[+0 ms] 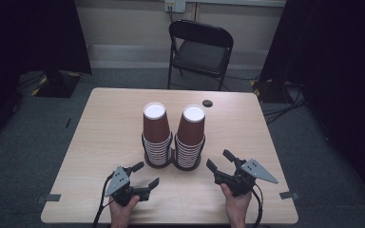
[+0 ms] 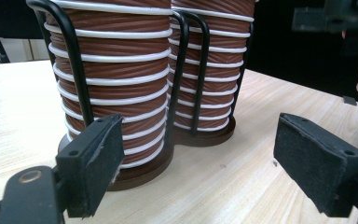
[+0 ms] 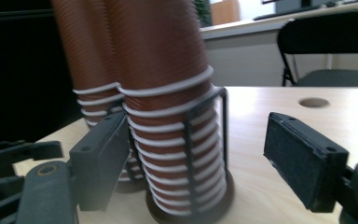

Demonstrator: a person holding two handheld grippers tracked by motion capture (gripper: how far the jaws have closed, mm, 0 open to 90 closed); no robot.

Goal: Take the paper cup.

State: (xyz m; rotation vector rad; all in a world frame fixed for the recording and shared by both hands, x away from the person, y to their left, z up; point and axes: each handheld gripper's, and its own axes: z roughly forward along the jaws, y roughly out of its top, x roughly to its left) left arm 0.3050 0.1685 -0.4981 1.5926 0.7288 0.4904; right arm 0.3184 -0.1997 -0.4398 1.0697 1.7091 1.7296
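Hovering with jaws spread wide and nothing between them, the left tool (image 1: 144, 174) and the right tool (image 1: 220, 160) sit low over the near edge of the desk (image 1: 100, 142), each aimed at the paper cups in front of it. From the left tool's own camera (image 2: 200, 154), the black pads frame the base of the near stack, close to the holder but apart from it; from the right tool's camera (image 3: 196, 154), the pads flank the other stack, again with no contact.

Just beyond them, at the middle of the desk, stand two stacks of brown ribbed cups, upside down, the left stack (image 1: 156, 128) and the right stack (image 1: 190, 130), side by side in a black wire holder (image 1: 172, 164) on round bases. White rims ring each stack, and both look about equally tall.

As judged from this, the work has barely begun: no cup is lifted, none stands loose on the desk, and both stacks appear full. Gripping and drawing off a cup remains to be done. A folding chair (image 1: 200, 47) waits past the far edge.
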